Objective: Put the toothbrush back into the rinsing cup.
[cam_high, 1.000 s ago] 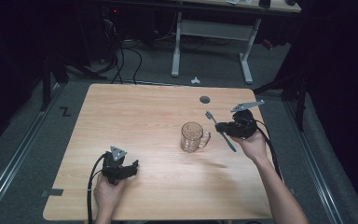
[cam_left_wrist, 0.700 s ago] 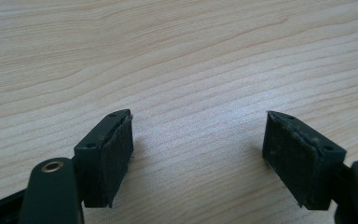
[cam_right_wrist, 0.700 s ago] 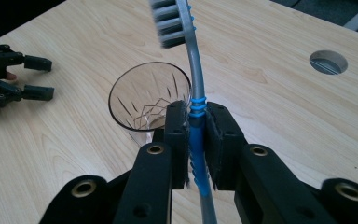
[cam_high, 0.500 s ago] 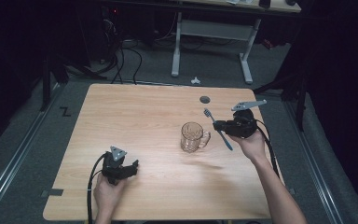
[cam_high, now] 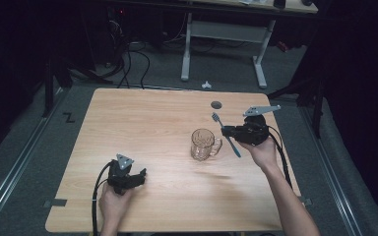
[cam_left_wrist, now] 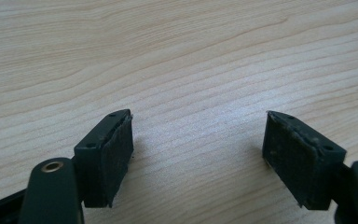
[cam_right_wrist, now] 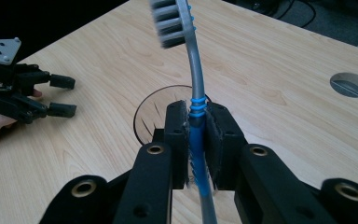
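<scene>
A clear glass mug (cam_high: 204, 144) stands right of the table's centre, its rim (cam_right_wrist: 154, 100) just beyond my right gripper's jaws. My right gripper (cam_high: 230, 132) (cam_right_wrist: 196, 116) is shut on a blue and grey toothbrush (cam_high: 226, 133) (cam_right_wrist: 192, 74), held beside the mug with the bristle head pointing away and its tail end slanting down. My left gripper (cam_high: 139, 177) (cam_left_wrist: 198, 144) rests low near the table's front left, open, with bare wood between its pads. The right gripper view shows that left gripper (cam_right_wrist: 63, 95) farther off.
The wooden table (cam_high: 142, 128) has a round cable hole (cam_high: 216, 104) near its back right. A white-legged desk (cam_high: 221, 34) and cables lie on the floor beyond the far edge. Dark floor surrounds the table.
My right gripper has shifted slightly left with the toothbrush, closer to the mug. The left gripper has stayed still.
</scene>
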